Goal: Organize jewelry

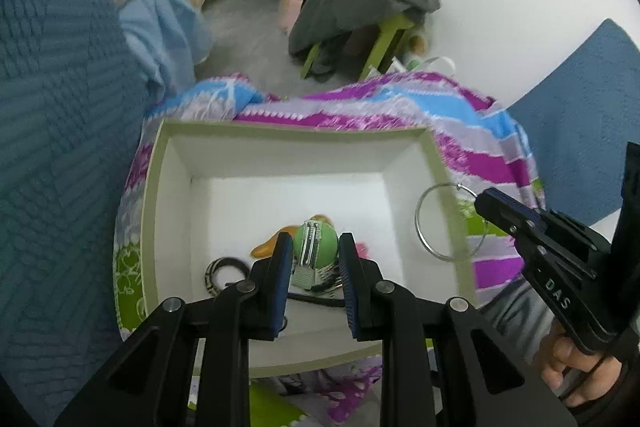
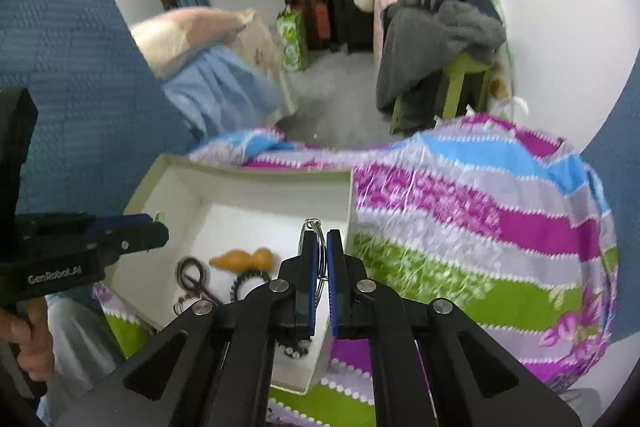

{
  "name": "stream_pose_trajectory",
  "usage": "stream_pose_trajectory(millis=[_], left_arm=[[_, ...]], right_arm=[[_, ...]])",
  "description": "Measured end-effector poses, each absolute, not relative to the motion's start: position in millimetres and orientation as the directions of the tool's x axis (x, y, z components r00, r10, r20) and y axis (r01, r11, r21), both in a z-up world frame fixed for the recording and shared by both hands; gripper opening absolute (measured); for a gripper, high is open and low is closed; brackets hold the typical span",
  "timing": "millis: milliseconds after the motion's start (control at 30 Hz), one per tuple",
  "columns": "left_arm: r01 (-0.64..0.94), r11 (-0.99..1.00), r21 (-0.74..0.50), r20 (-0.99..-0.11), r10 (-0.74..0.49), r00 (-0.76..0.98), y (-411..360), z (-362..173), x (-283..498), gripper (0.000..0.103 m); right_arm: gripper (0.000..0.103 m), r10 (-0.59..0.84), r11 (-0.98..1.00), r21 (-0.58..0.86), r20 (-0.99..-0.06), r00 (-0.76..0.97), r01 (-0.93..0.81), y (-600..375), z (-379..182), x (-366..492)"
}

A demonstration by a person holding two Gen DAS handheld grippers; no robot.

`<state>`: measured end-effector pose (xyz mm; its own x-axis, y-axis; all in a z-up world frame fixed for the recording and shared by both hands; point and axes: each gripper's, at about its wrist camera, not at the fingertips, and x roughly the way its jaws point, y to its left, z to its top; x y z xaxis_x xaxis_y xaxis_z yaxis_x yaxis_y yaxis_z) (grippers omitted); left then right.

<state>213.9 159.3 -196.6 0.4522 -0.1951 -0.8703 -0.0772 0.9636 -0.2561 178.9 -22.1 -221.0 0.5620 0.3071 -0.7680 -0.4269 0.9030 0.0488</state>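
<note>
Silver wire hoop [image 1: 444,223] clamped between the closed pads of right gripper [image 2: 320,267], hanging over the right wall of the white box [image 1: 280,147], part inside, part out; green clip ornament [image 1: 314,245] pinched in left gripper [image 1: 314,275], jaws narrow on it, long axis running along the fingers, low over the box floor. Left gripper nearer the box middle; drop point for both judged straight below, inside. Already on the floor: orange gourd piece [image 2: 242,261], dark cord loops [image 2: 192,279], beaded band [image 2: 248,281]. Box set on striped purple, blue and green bedspread [image 2: 480,211]; cluttered bedroom behind, clothes heaped on a green stool [image 2: 456,75].
</note>
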Motion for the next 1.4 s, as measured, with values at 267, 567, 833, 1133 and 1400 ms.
stream_pose_trajectory(millis=[267,567,833,1133,1400], left_arm=[[-0.104,0.956,-0.273,-0.891,-0.211,0.401,164.1,-231.9,213.6,0.023],[-0.121,0.944,-0.308,-0.883,-0.236,0.405,167.6,-221.5,205.6,0.025],[-0.107,0.953,-0.282,-0.831,-0.187,0.524,167.3,-143.6,184.3,0.035],[-0.147,0.968,-0.205,-0.738,-0.054,0.672,162.1,-45.0,149.2,0.075],[-0.155,0.973,-0.171,-0.631,0.013,0.775,148.9,27.1,97.3,0.083]], right_arm=[[0.004,0.312,0.888,0.064,-0.811,0.495,-0.454,-10.8,-248.2,180.3],[0.022,0.355,0.87,0.102,-0.81,0.468,-0.482,-10.4,-235.9,180.8],[0.077,0.39,0.873,0.096,-0.725,0.567,-0.478,-22.2,-168.2,167.3],[0.103,0.443,0.862,0.092,-0.613,0.654,-0.499,-35.2,-87.3,144.2],[0.103,0.465,0.859,0.058,-0.508,0.726,-0.509,-47.4,-28.1,106.2]])
